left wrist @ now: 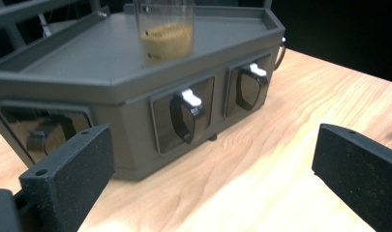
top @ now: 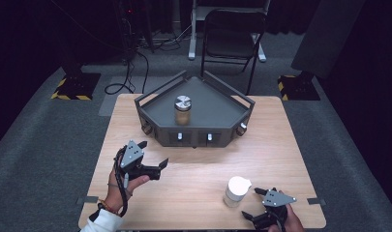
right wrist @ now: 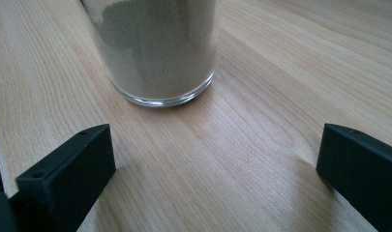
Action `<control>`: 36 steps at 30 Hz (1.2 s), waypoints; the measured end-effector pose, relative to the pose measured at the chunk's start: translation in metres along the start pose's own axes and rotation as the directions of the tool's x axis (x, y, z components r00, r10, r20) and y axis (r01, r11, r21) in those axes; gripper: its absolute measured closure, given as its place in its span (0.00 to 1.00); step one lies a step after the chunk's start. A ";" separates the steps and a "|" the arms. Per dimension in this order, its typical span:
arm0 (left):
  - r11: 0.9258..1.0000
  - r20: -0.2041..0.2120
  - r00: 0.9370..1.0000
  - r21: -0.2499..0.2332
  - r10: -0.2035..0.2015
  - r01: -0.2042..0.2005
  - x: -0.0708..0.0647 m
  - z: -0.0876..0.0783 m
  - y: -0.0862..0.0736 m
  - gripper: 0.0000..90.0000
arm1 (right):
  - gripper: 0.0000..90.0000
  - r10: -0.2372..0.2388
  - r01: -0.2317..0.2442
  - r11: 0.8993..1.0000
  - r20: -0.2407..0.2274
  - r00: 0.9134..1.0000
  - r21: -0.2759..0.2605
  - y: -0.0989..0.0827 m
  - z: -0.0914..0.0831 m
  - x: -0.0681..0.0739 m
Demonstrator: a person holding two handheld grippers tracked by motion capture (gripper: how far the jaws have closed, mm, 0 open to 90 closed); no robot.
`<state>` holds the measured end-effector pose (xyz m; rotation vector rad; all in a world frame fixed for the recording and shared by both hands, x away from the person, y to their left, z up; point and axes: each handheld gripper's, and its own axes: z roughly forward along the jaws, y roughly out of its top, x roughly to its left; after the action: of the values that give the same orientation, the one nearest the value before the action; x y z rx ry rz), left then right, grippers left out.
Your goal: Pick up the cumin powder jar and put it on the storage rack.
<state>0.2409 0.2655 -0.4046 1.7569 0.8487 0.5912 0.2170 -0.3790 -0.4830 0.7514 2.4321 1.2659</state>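
- The white jar [top: 236,191] stands upright on the wooden table [top: 193,188], near its front edge, well in front of the grey tray [top: 155,96].
- The right gripper [top: 256,203] sits just beside the white jar, jaws spread and empty.
- The left gripper [top: 153,154] hovers before the grey tray's front, jaws spread and empty.
- A spice jar [top: 182,109] stands on the grey tray.

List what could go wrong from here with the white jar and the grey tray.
1. The right tongs stand open just short of the white jar, which stands near the table's front edge; a nudge instead of a clean grip could tip it or push it away.
2. The brown jar already stands mid-tray; a careless placement could knock it.
3. The open left tongs sit close to the tray's knobs and could bump them.
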 end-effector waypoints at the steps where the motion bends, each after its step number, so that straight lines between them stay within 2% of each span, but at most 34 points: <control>1: 1.000 -0.003 1.000 0.005 0.005 -0.005 -0.001 0.000 -0.002 0.02 | 0.00 0.000 0.000 1.000 0.000 1.000 0.000 0.000 0.000 0.000; 4: 1.000 -0.006 1.000 0.007 0.011 -0.011 -0.003 -0.002 -0.008 0.02 | 0.00 0.000 0.000 1.000 0.000 1.000 0.000 0.000 0.000 0.000; 11: 1.000 -0.017 1.000 0.018 -0.006 0.006 -0.005 -0.004 -0.027 0.02 | 0.00 0.000 0.000 1.000 0.000 1.000 0.000 0.000 0.000 0.000; 16: 0.999 -0.022 1.000 0.044 0.001 0.000 -0.009 -0.003 -0.039 0.02 | 0.00 0.000 0.000 1.000 0.000 1.000 0.000 0.000 0.000 0.000; 21: 0.998 -0.026 1.000 0.066 -0.015 0.017 -0.009 -0.003 -0.052 0.02 | 0.00 -0.003 0.003 1.000 0.001 1.000 -0.001 0.000 0.000 0.000; 33: 0.994 -0.014 0.999 0.104 -0.042 0.043 -0.013 0.001 -0.071 0.02 | 0.00 -0.003 0.003 1.000 0.000 1.000 0.000 0.000 0.000 0.000; 36: 0.993 -0.010 0.999 0.114 -0.038 0.039 -0.014 0.001 -0.074 0.02 | 0.00 -0.003 0.003 1.000 0.000 1.000 0.000 0.000 0.000 0.000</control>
<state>0.2141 0.2688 -0.4748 1.8383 0.9356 0.5335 0.2167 -0.3791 -0.4829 0.7477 2.4319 1.2646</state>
